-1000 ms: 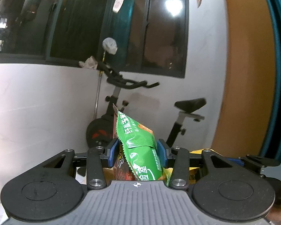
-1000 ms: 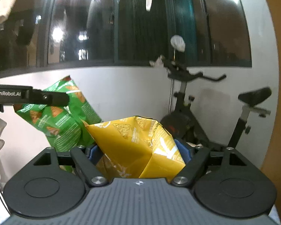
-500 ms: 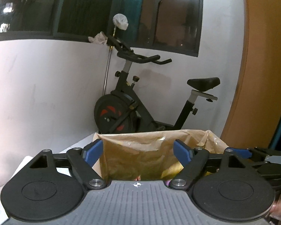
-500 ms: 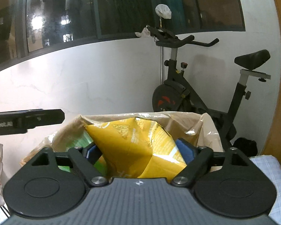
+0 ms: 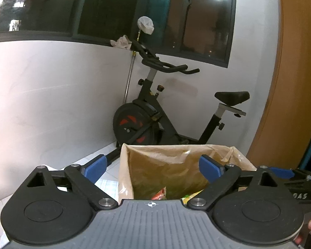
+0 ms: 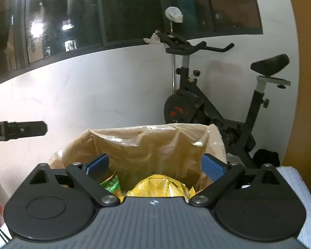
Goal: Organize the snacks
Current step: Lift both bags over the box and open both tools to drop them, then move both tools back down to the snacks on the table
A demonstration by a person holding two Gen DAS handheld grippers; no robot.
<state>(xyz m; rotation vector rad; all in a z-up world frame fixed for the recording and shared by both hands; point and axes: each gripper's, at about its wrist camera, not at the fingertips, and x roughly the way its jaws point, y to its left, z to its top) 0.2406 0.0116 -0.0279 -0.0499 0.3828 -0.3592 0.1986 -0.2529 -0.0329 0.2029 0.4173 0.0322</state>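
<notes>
Both claws gape empty — left claw (image 5: 152, 169), right claw (image 6: 155, 166) — over the bag (image 6: 147, 145).

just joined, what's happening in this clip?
A person with a handheld gripper in each hand is sorting snacks into a plastic-lined box. Both the left gripper and the right gripper are open and empty, poised over the box. A yellow snack bag and a green snack bag lie inside it. An exercise bike stands behind, against the wall.
</notes>
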